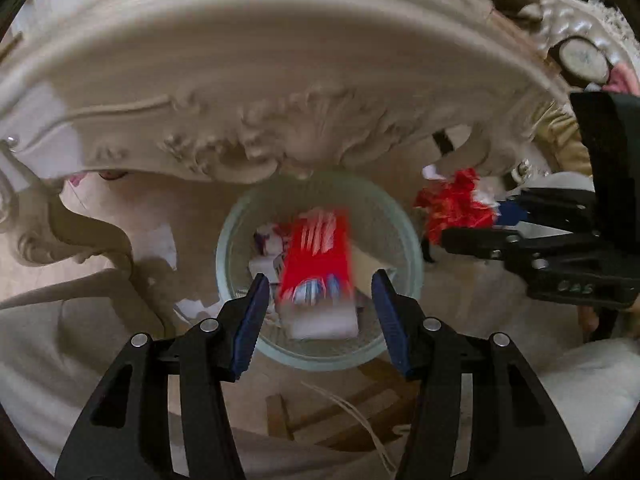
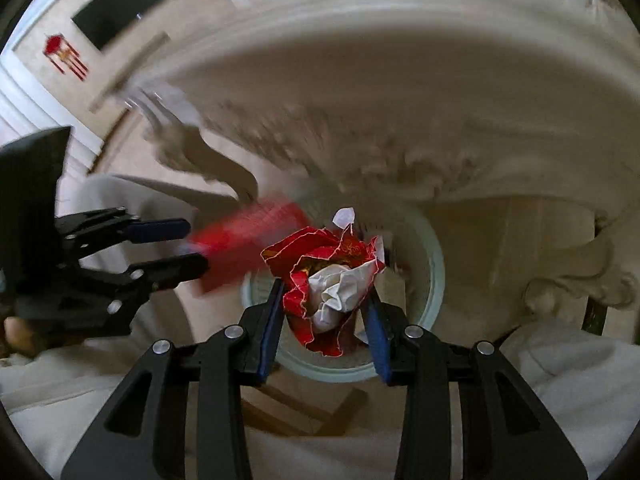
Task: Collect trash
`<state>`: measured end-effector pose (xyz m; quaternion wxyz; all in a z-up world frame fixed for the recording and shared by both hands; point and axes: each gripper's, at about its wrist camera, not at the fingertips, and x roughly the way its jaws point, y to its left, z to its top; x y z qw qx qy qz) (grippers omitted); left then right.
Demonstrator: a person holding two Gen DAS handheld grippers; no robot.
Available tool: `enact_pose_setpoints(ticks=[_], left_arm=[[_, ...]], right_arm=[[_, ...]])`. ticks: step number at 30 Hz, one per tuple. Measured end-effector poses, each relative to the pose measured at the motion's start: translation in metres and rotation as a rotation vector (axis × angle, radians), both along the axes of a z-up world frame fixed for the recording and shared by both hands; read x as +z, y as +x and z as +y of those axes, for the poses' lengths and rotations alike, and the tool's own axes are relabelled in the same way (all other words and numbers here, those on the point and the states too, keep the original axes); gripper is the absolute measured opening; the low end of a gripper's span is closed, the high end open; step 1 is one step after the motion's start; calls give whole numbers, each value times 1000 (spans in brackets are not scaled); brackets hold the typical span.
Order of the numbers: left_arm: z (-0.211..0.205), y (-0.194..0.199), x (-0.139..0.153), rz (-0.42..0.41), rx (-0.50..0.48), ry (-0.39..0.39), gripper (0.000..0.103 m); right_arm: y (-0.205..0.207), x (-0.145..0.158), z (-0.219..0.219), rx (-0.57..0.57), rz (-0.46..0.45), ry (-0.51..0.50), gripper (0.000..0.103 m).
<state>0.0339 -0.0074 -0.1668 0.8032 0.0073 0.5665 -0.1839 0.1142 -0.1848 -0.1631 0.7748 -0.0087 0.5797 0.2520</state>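
Our right tongs (image 2: 326, 308) are clamped on a crumpled red wrapper (image 2: 320, 276), right over the round bin (image 2: 434, 276); our left tongs (image 1: 320, 316) stand apart, a blurry red packet (image 1: 316, 256) beyond the tips, touching neither pad; only the left view shows inside the bin (image 1: 400, 224): white papers (image 1: 324, 320) under that packet.

right gripper (image 2: 324, 312) clamps crumpled red-white wrapper (image 2: 332, 280) | over bin (image 2: 434, 276) | left gripper (image 2: 192, 246) apparently holds blurred red pack (image 2: 248, 236)
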Motion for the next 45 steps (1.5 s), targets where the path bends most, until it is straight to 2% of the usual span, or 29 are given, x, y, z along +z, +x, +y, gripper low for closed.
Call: enact_pose_setpoints(ticks=[2,4,6,7,8,11,13,15,18,20,21,22,23,29,31,35,38,45], left_arm=[[1,8,-13,20,7,5,53],[4,17,-25,49,25,-27,53],[9,28,-39,109,74,-51,54],[10,29,-40,114,93,-44,62],[12,29,-38,100,107,-38,71],[20,20,-21,36,127,-40,76],[25,10,1,-2,138,-77,76],[28,-1,32,-71,142,-101,76],[27,-20,104,-299,184,-52,76],[26,-25,140,-414,220,-63,77],[25,-28,155,-471,242,-68,80],[24,-28,165,-498,255,-68,87],[21,-28,174,-515,268,-58,88],[3,-21,187,-490,344,131,88],[-3,-24,187,-495,353,167,88],[-2,-32,187,-475,346,188,88],[-4,-38,191,-482,350,197,88],[2,-45,201,-471,351,123,88]], right_arm=[[6,-17,12,17,18,-37,36],[8,-31,21,22,30,-44,39],[11,-42,25,13,39,-79,54],[13,-43,26,-2,18,-119,60],[10,-41,26,-8,2,-128,63],[2,-26,18,-28,7,-100,63],[-7,-2,12,-37,-16,-58,63],[-23,29,4,-34,-90,-12,63],[-42,79,-1,-82,-232,52,65],[-47,113,-4,-156,-340,77,89],[-48,126,-6,-191,-384,79,94],[-47,136,-5,-214,-416,72,95],[-47,144,-2,-235,-435,53,95],[-47,147,2,-332,-400,-31,95],[-47,142,-5,-385,-379,-64,95],[-55,150,-15,-426,-382,-106,95],[-62,160,-16,-418,-388,-102,95],[-70,170,-13,-402,-408,-110,95]])
